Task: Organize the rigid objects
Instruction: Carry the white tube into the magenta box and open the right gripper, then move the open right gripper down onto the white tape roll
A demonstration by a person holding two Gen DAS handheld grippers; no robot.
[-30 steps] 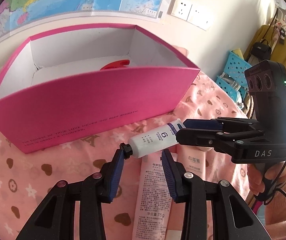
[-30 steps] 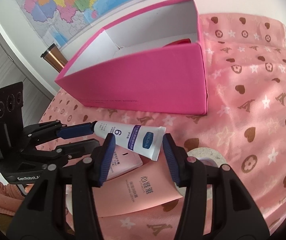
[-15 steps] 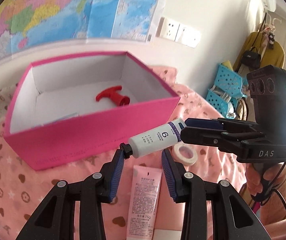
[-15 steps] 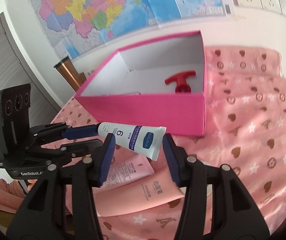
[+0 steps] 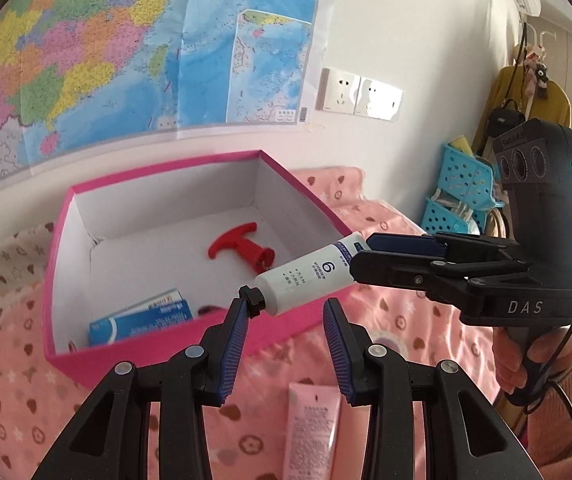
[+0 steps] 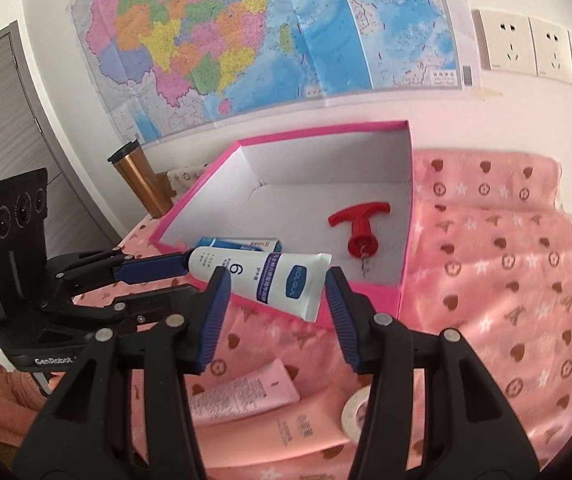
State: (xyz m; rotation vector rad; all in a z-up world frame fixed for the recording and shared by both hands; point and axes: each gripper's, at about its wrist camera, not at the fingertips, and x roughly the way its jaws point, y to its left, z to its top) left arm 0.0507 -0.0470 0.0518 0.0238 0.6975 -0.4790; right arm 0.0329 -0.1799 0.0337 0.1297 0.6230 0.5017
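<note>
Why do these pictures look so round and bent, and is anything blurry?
Left wrist view: a fisheye lens bows the wall map, corners go black, the pink box is sharp. Right wrist view: same bending, the tablecloth at the right edge looks soft, daylight is even, no harsh glare.

A big "6" stood on the white tube (image 5: pixel 305 278), and its flat end carried a blue badge reading "EOLOUL", though those letters were small. "DAS" showed in grey on the right gripper (image 5: pixel 359 256) body. The left gripper (image 6: pixel 184 266) body read "GenRobot". The pink tube (image 5: pixel 311 430), blue box (image 5: pixel 142 320) and wall map (image 6: pixel 266 28) had print too fine to read.
</note>
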